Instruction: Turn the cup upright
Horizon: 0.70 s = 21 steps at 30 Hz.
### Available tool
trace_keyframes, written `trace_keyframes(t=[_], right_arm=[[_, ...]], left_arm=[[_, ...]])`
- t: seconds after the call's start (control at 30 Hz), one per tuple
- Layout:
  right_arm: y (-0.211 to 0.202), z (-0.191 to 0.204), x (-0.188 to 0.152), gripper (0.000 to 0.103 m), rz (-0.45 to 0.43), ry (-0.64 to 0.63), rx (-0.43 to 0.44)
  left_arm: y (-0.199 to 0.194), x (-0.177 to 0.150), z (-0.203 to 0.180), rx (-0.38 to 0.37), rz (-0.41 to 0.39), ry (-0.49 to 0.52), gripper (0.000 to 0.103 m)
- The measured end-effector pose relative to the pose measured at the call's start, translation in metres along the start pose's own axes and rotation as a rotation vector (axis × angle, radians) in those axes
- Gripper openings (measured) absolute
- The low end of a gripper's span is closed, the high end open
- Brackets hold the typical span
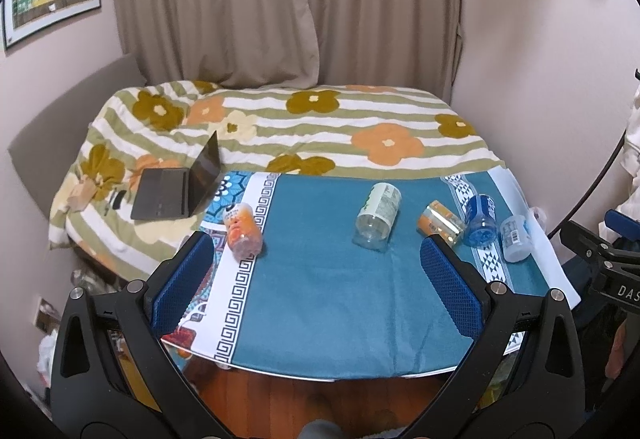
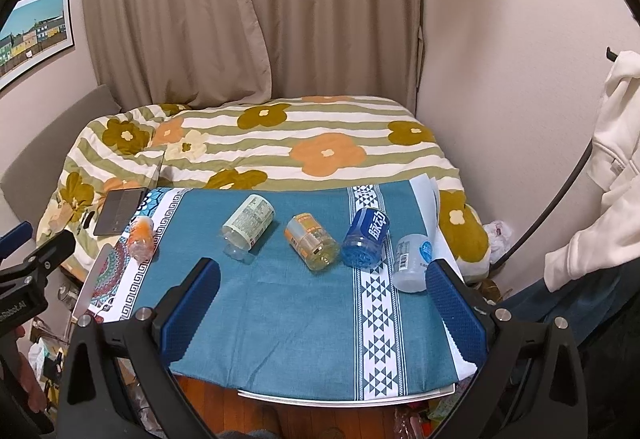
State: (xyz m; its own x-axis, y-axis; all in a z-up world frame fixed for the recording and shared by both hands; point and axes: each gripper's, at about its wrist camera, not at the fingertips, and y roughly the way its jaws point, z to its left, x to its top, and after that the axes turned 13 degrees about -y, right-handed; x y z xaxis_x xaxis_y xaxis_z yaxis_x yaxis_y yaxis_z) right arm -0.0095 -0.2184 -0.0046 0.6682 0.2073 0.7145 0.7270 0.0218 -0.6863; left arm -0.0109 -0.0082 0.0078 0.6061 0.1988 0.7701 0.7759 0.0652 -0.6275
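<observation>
Five cups lie on their sides in a row across the far half of the surface (image 2: 280, 319). The left tongs (image 1: 316, 263) and right tongs (image 2: 324, 291) hang back near the front edge, both spread wide and empty, probably picking one cup.

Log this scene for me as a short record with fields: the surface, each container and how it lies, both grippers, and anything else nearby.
surface: teal patterned cloth over a table
container 1: orange-labelled clear cup, on its side, far left
container 2: green-labelled clear cup, on its side
container 3: orange-banded clear cup, on its side
container 4: blue cup with white lettering, on its side
container 5: pale translucent cup, on its side, far right
left gripper: open, above the cloth, holding nothing
right gripper: open, holding nothing
nearby: open dark laptop on floral bedspread
</observation>
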Motion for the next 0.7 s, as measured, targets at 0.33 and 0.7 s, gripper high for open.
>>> trace_keyframes(t=[0.33,0.7], right_arm=[[0.015,-0.042,-0.002,0.103,0.024,-0.038,0.074],[0.069,-0.063,0.006,0.103,0.062,-0.008,0.035]], left_arm=[[0.029,0.014,-0.038,-0.005,0.055,0.021,0.103],[0.143,0.037,-0.081,-0.118,0.235,0.109,0.103]])
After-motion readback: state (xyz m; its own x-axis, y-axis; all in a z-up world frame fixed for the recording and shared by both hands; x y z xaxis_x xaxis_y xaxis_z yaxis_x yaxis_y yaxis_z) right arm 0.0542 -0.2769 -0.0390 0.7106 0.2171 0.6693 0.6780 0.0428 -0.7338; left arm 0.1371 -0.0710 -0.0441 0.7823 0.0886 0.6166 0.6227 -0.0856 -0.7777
